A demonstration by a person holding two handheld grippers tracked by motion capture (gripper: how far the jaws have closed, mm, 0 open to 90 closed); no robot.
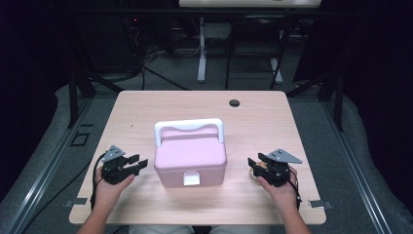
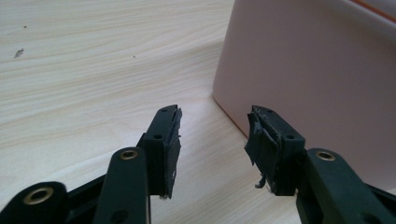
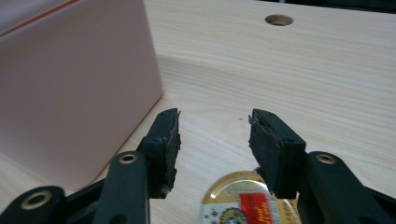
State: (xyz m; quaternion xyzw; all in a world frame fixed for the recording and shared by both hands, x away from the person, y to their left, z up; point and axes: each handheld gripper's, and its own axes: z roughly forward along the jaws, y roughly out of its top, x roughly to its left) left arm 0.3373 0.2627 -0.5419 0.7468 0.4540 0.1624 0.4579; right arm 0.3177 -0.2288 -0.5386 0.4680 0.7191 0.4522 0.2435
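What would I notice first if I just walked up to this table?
A big pink box with a white handle sits shut in the middle of the wooden table. On each side a hand holds black tongs, left tongs and right tongs, both open and pointing at the box. A small round gold tin lies under the right tongs.

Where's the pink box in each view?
High view: pink box at table centre, between both claws.
Left gripper view: its side wall fills the upper right.
Right gripper view: its side wall fills the upper left.
Shared landmark: the light wooden table.
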